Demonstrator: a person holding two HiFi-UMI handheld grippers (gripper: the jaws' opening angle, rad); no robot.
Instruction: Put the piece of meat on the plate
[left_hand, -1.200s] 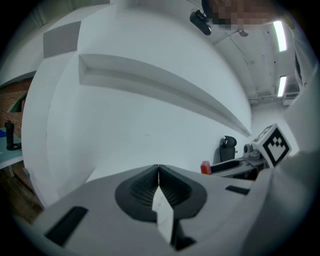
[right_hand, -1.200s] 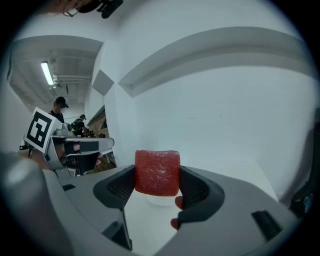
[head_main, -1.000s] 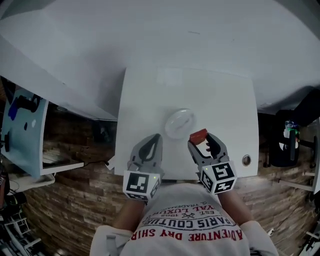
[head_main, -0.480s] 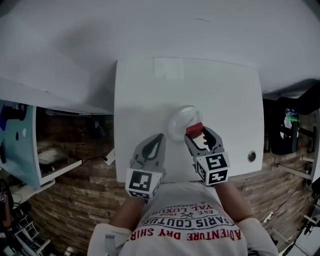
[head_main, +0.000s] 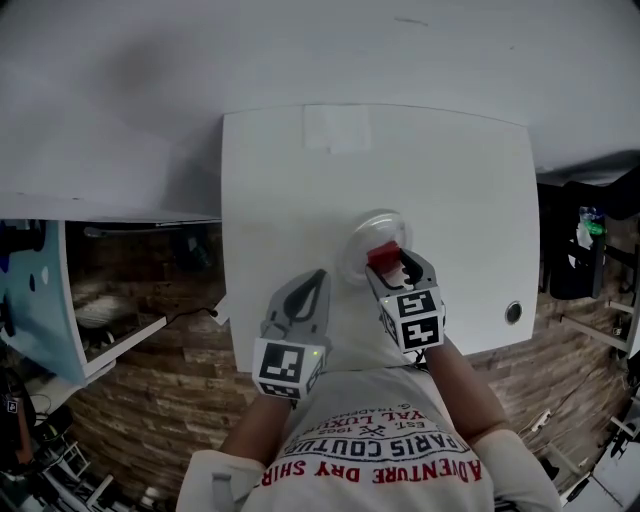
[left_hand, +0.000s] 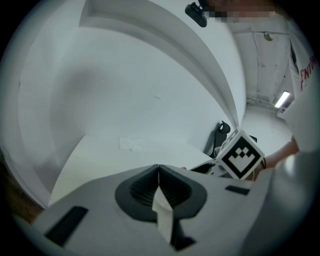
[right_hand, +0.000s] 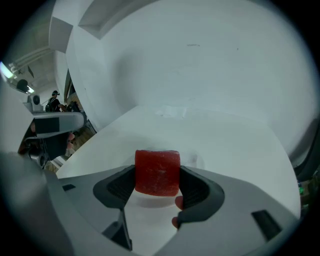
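In the head view the piece of meat (head_main: 385, 254), a red cube, hangs over the near edge of a small clear plate (head_main: 372, 228) in the middle of the white table (head_main: 280, 180). My right gripper (head_main: 391, 263) is shut on the meat. In the right gripper view the meat (right_hand: 157, 171) sits squeezed between both dark pads of the right gripper (right_hand: 157, 181), with the plate (right_hand: 198, 161) just beneath and beyond it. My left gripper (head_main: 314, 284) rests to the left of the plate, jaws pressed together and empty, which the left gripper view confirms for the left gripper (left_hand: 158, 176).
A pale paper patch (head_main: 337, 128) lies near the table's far edge. A round metal grommet (head_main: 513, 312) sits at the table's near right. Brick flooring (head_main: 150, 400) lies beside the table, and a dark chair (head_main: 585, 255) stands to the right.
My right gripper has carried the meat forward and leftward, from beside the plate to over its near edge. The left gripper has stayed in place, shut.
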